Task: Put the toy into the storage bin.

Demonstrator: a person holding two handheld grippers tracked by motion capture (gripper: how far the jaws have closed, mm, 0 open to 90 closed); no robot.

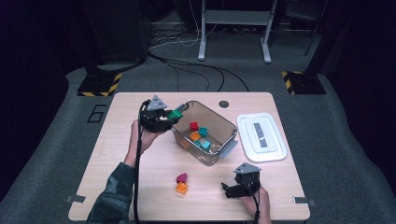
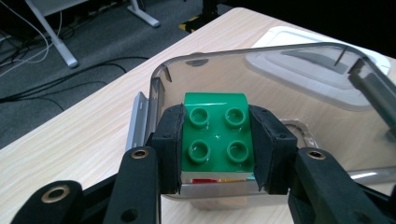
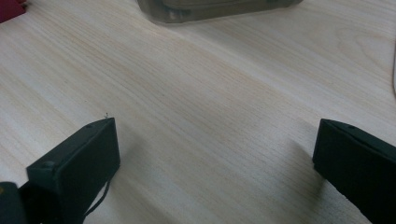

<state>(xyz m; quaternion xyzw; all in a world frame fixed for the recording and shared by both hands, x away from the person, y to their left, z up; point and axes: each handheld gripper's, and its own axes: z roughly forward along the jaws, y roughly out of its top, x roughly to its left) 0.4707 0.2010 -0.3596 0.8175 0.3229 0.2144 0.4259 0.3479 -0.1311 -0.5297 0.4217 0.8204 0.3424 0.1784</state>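
My left gripper (image 1: 173, 115) is shut on a green four-stud brick (image 2: 217, 135), held over the near-left rim of the clear plastic bin (image 1: 228, 125). Its pads (image 2: 169, 144) press both sides of the green brick (image 1: 176, 114). Inside the bin lie a red brick (image 1: 194, 126), an orange brick (image 1: 194, 136) and teal bricks (image 1: 202, 132). On the table in front of the bin sit a magenta brick (image 1: 181, 178) and an orange brick (image 1: 181, 188). My right gripper (image 1: 227, 189) rests low at the front right, jaws wide apart over bare wood, nothing between its pads (image 3: 77, 163).
A white bin lid (image 1: 261, 136) lies flat to the right of the bin. A round hole (image 1: 223, 104) marks the table's far edge. The bin's grey side latch (image 2: 138, 119) faces my left gripper. Beyond the table, cables and stand feet cover the floor.
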